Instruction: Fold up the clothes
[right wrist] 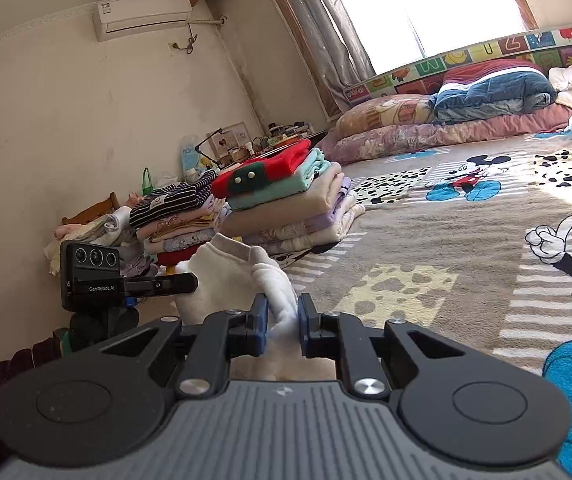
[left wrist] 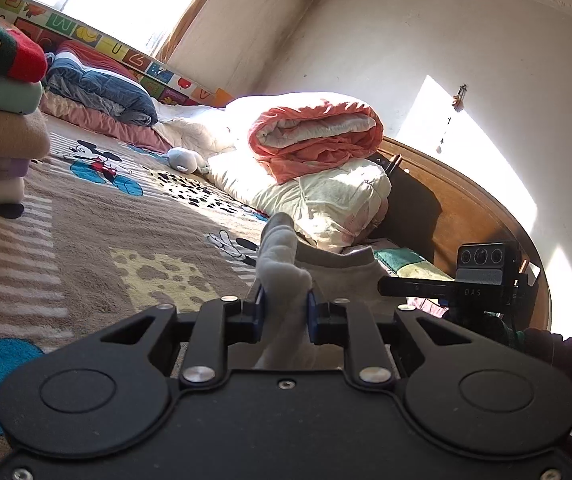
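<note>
The left hand-held gripper is clamped on a bunched fold of a pale grey-white garment, the cloth pinched between its blue pads and rising in a soft hump just ahead of the fingertips. The right hand-held gripper is likewise closed on the same white garment, gripping a gathered edge; the ribbed beige neckband stands up just beyond its fingers. The garment hangs between the two grippers, above the bed's cartoon-mouse blanket.

In the right wrist view, the other gripper's camera head shows at the left, with a dark sleeve below it. Past the garment, a stack of folded clothes sits on the blanket, topped by a red and green knit piece; a second stack with a navy striped top stands just beside it.

In the left wrist view, a rolled coral quilt rests on a cream duvet against the wooden headboard. A small grey plush toy lies near them on the blanket.
</note>
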Demonstrator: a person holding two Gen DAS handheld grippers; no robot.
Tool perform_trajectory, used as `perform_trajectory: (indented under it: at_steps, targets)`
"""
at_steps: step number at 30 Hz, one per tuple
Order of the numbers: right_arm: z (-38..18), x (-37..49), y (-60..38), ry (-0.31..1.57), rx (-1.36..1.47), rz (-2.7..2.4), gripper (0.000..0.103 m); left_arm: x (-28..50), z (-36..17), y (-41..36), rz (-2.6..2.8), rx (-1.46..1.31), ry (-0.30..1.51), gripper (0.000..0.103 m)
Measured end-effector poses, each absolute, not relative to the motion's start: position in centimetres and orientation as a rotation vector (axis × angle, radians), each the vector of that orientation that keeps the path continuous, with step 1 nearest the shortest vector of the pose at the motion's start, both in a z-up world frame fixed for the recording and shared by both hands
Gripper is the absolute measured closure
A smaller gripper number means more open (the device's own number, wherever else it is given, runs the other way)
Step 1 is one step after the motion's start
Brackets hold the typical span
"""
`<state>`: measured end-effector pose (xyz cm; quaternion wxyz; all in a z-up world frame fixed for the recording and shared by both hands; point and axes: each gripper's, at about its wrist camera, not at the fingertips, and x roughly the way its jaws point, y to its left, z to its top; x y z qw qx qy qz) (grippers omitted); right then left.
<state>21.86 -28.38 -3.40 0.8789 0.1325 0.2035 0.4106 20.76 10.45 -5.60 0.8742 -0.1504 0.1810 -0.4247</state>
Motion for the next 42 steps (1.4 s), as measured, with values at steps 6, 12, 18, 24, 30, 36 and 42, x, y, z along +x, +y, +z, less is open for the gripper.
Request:
perform_trajectory:
  at_steps: [6, 12, 18, 24, 30, 36, 42]
  targets:
    - [-4.2, 16.8, -28.4, 0.405, 0.297, 0.777, 0.086, 16.0, -6.2, 8.5, -0.855, -0.171, 0.421, 0.084]
    - [-6.0, 12.6, -27.4, 0.417, 0.287, 0.703, 0.087, 11.7, -7.3, 5.9, -0.740, -0.050, 0.449, 0.086]
    - [-6.8, 9.0, -27.2, 0.368, 0.314, 0.644, 0.093, 9.1, -6.8, 5.3, -0.621, -0.082, 0.412, 0.095]
    - [-6.7, 7.0, -26.8, 0.349, 0.319, 0.641, 0.094, 7.2, -6.9, 5.3, -0.538, -0.074, 0.397, 0.096]
    - [-9.6, 4.7, -24.1, 0.399, 0.058, 0.564, 0.094, 5.3, -10.9, 1.2, -0.445, 0.358, 0.401, 0.096]
    - [-10.2, 3.5, -22.7, 0.371, -0.101, 0.494, 0.094, 3.8, -11.9, -0.3, -0.372, 0.516, 0.323, 0.096]
    - [-9.4, 1.5, -21.4, 0.277, -0.281, 0.440, 0.088, 2.6, -11.2, -1.0, -0.312, 0.552, 0.255, 0.096]
